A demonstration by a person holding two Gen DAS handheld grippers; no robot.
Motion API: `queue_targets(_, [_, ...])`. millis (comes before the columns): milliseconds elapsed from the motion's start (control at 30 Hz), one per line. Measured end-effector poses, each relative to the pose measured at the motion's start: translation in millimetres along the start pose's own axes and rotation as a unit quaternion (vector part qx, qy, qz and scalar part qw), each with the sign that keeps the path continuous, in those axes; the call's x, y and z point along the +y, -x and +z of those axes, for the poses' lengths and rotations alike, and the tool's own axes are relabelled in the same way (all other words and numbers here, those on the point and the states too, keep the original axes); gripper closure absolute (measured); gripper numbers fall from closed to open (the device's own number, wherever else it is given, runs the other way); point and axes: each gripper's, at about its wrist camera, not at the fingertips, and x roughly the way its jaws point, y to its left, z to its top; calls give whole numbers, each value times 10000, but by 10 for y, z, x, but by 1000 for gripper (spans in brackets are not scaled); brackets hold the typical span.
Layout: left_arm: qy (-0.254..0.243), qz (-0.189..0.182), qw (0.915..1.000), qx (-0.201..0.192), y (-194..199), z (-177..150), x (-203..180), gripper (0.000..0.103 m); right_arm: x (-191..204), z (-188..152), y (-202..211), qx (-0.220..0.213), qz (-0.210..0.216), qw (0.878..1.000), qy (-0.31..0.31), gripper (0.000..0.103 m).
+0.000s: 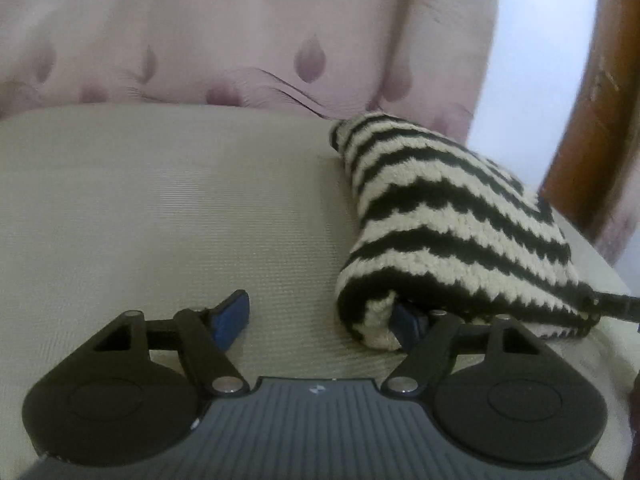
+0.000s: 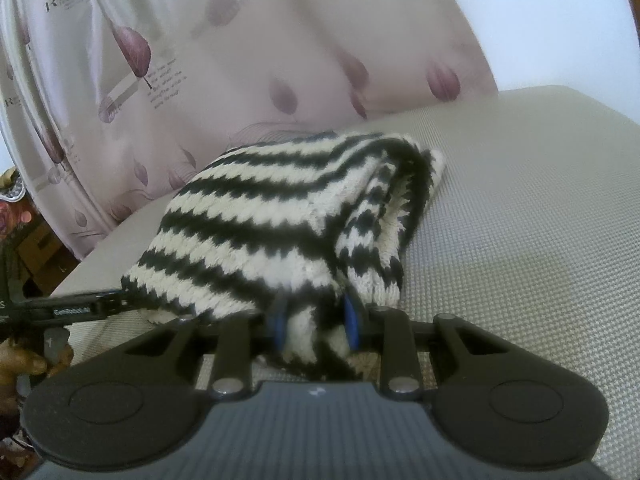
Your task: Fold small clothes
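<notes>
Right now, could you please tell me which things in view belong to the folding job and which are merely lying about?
Part of the job:
black-and-cream striped knitted garment, folded over
right gripper, pinching its near edge
left gripper, open, one blue pad under the fold
grey woven cushion surface, the work area

Just lying about:
pink leaf-print curtain
brown wooden frame

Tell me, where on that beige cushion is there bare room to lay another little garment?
The widest bare patch of beige cushion runs from the striped knit to the leaf-print curtain. Another lies on the knit's other side. It is crowded at the knit's near edge, where the right gripper clamps it and the left gripper stands open.
</notes>
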Motion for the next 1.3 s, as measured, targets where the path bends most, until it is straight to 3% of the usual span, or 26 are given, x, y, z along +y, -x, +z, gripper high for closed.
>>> queue_targets(67, [-73,55,10000,-30,78,-58,-27,27,-4,2,-4,5,-10,10000,14,76])
queue_targets(167, [-232,-251,9993,-119,192,-133,-38,31,-36,8,4,7,47,10000,-87,76])
queue_targets(233, [-197,-490,9978,-389,317,-127,23,32,-61,11,7,22,112,9998,-177,76])
queue_targets(333, [-88,-715,9933,-904,507,77,63,32,-70,12,7,20,118,9998,-187,76])
queue_targets(400, [-114,-1061,9886,-1061,487,296,7,32,-70,16,8,11,92,9999,-143,76])
queue_targets(467, [-89,-1431,9838,-1079,383,488,-71,44,-70,14,15,-1,97,9998,-144,76])
queue_targets(533, [-173,-1872,9755,-1143,188,631,-181,47,-61,6,23,-15,100,9998,-168,76])
queue_targets(600, [-463,-2029,9712,-1161,-43,654,-329,52,-47,-1,35,-31,93,9998,-160,76])
queue_targets(667, [-579,-2220,9701,-789,-317,549,-450,59,-48,1,66,-67,102,9996,-247,76])
queue_targets(700, [-593,-2261,9704,-604,-413,472,-466,60,-55,14,97,-97,96,9994,-329,76])
queue_targets(800, [-696,-2421,9656,-648,-436,281,-472,60,18,145,268,-513,-143,9983,-237,73])
queue_targets(933, [-497,-2519,9646,-593,-475,255,-438,60,217,572,262,-1016,-89,9947,87,73])
queue_targets(1100, [-467,-2551,9637,-641,-532,297,-423,56,456,894,-409,-555,-275,9911,1180,72])
queue_targets(1167, [-430,-2617,9617,-697,-489,286,-374,56,389,791,-780,57,-960,9818,1640,73])
queue_targets(1300, [-199,-2864,9556,-668,-511,275,-289,54,97,629,-737,-20,-694,9900,1227,73])
